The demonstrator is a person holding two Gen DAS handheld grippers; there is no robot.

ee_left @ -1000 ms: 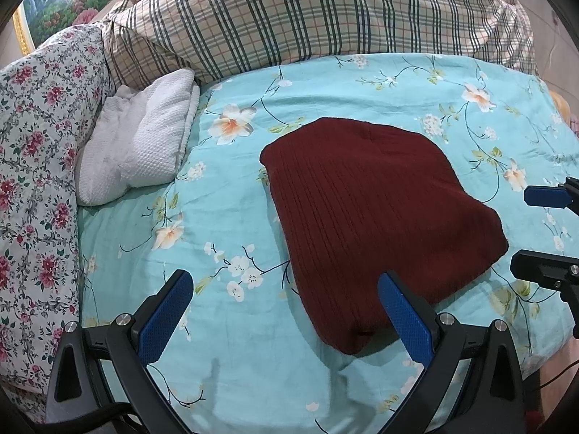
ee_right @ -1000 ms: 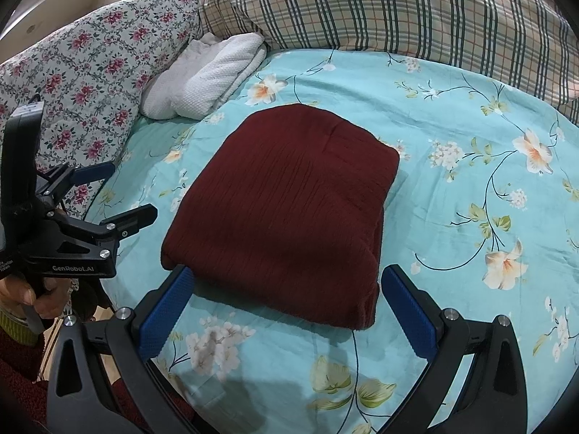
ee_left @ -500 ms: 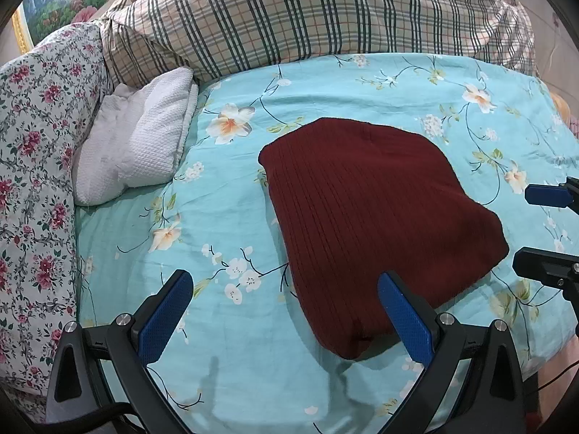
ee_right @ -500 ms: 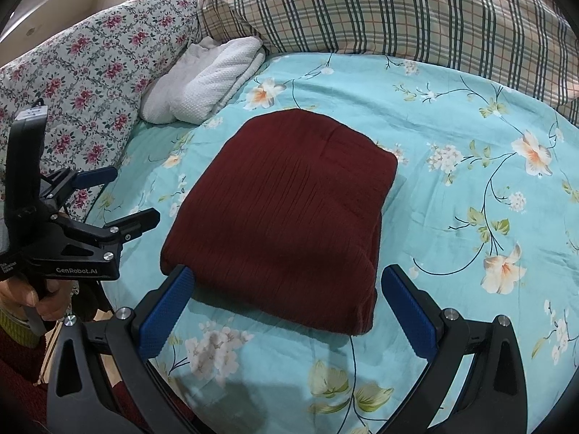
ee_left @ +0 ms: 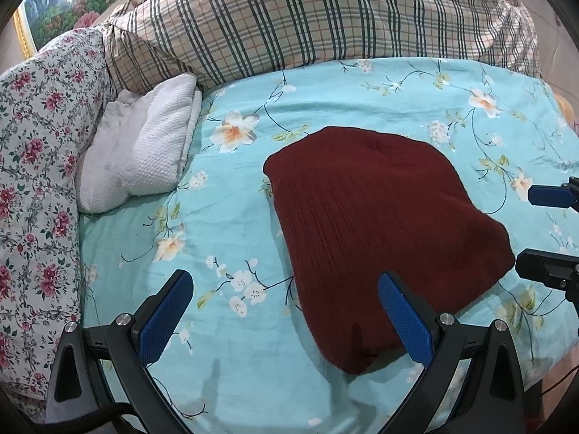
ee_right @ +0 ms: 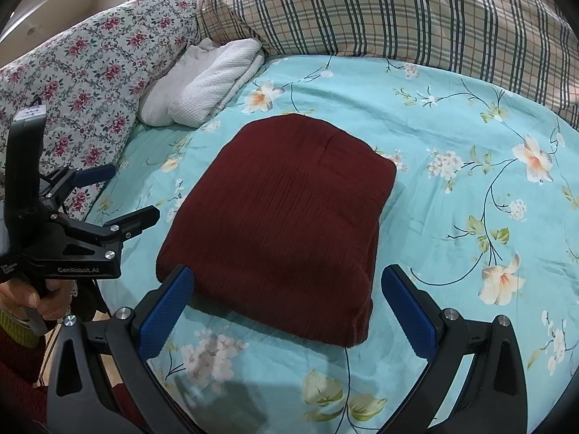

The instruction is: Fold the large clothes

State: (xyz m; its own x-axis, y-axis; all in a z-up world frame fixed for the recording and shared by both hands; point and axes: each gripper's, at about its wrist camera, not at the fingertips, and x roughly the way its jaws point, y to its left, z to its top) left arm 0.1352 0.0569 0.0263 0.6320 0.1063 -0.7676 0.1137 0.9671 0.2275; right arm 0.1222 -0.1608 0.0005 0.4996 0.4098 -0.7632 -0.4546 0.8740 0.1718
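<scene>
A dark red knitted garment (ee_left: 376, 224) (ee_right: 282, 224) lies folded into a compact rectangle on the turquoise flowered bedsheet (ee_left: 231, 238) (ee_right: 452, 195). My left gripper (ee_left: 289, 311) is open and empty, hovering above the sheet at the garment's near left corner. My right gripper (ee_right: 286, 303) is open and empty too, hovering over the garment's near edge. The right gripper's fingertips (ee_left: 542, 195) show at the right edge of the left wrist view. In the right wrist view the left gripper (ee_right: 112, 195) appears at the left, held by a hand (ee_right: 43, 300).
A folded white textured cloth (ee_left: 144, 152) (ee_right: 210, 83) lies at the sheet's far left. A plaid quilt (ee_left: 289, 18) (ee_right: 416, 11) is piled along the back. A quilt with red flowers (ee_left: 32, 166) (ee_right: 90, 65) runs down the left side.
Both grippers have drawn back slightly from the folded garment and stay open. The garment has not moved.
</scene>
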